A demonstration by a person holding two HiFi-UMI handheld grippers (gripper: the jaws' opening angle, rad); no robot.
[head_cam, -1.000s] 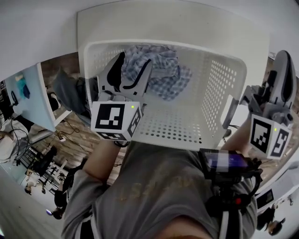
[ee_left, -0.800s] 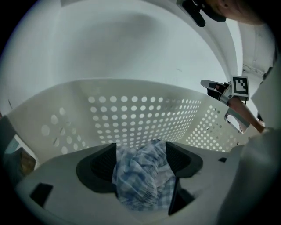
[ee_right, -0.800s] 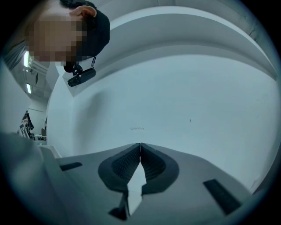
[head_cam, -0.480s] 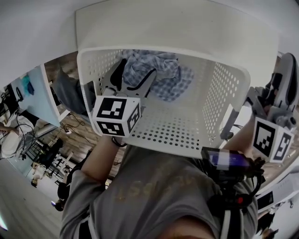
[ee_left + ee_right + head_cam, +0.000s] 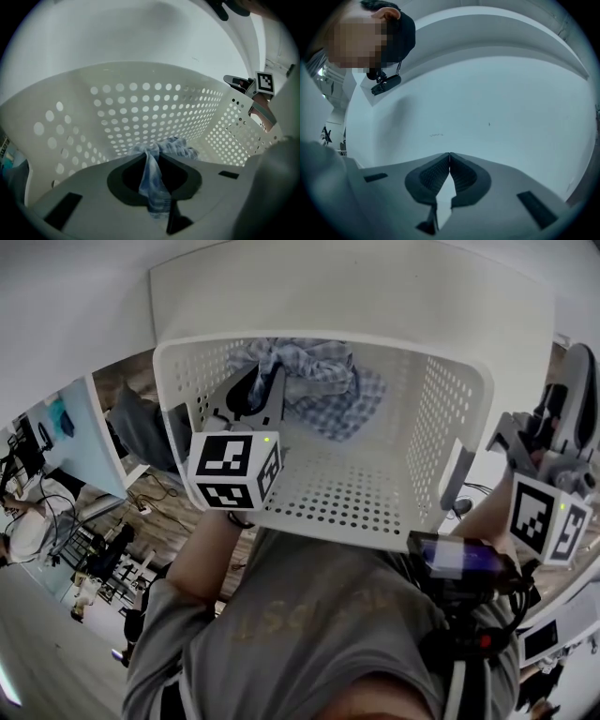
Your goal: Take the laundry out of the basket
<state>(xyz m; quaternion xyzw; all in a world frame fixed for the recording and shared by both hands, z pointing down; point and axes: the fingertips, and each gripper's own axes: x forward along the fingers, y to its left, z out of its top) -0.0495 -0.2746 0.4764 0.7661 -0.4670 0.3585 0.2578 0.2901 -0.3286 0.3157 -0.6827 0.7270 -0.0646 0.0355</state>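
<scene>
my left gripper has just closed, pinching the blue checked cloth inside the white laundry basket; my right gripper has its jaws pressed together, empty.

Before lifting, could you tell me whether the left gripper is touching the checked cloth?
Touching: the left gripper view shows the left gripper, jaws just closed further, pinching the checked cloth.

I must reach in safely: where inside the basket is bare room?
Bare: the basket floor between the checked cloth and the right wall. Crowded: the far left corner, where the left tool has just closed on it.
</scene>
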